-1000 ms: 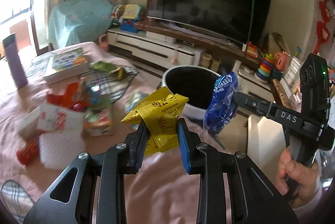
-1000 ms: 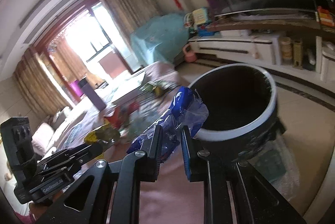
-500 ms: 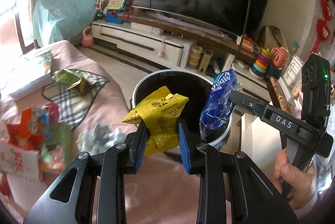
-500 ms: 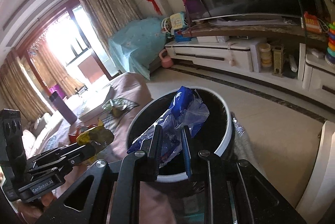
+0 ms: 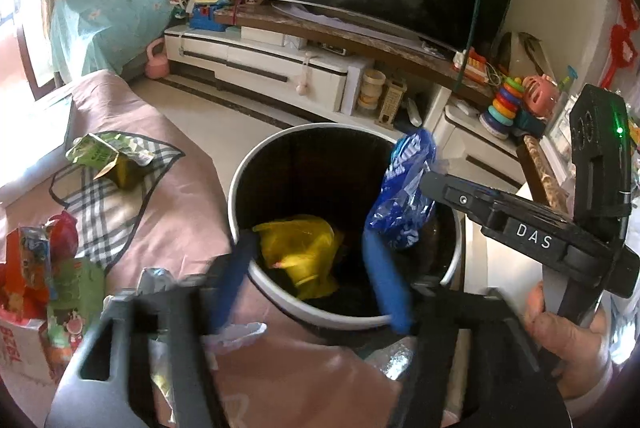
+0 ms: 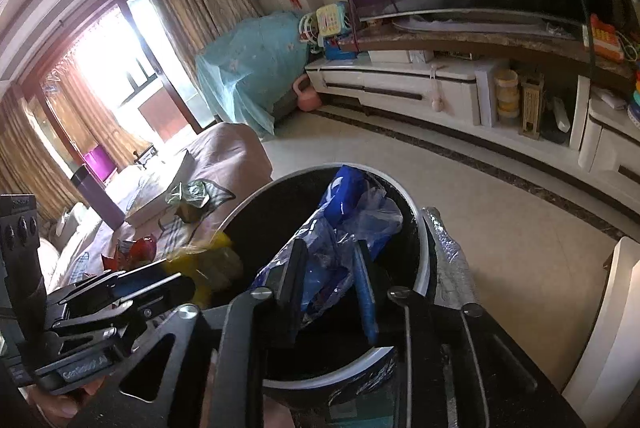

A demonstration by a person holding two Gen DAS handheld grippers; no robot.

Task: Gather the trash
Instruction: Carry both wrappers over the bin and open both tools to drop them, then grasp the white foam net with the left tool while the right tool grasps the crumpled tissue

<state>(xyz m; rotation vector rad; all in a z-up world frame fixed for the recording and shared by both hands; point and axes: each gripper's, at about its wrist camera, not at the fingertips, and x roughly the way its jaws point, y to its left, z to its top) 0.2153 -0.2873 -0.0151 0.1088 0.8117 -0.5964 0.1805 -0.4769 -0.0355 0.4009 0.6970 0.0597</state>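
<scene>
Yellow wrapper (image 5: 302,254): loose inside the bin, clear of both left fingers, blurred; in the right wrist view it shows as a yellow smear (image 6: 208,260) at the bin's near-left rim.
Blue wrapper (image 5: 404,194): pinched by the right gripper, hanging over the bin's right side; crumpled blue and clear film (image 6: 340,236) in the right wrist view.
Bin (image 5: 240,188): round, white rim, black inside, standing on the floor just beside the pink-covered table.
Left gripper (image 5: 316,280): fingers spread wide with nothing between them, blue pads (image 5: 236,268) over the bin's near rim.
Right gripper (image 6: 332,284): fingers close together, clamped on the blue wrapper above the bin mouth.
Table (image 5: 176,204): pink cloth, checked cloth on it.
Other trash: green carton (image 5: 106,158) on the checked cloth; red and green packets (image 5: 48,268) at the left edge.
</scene>
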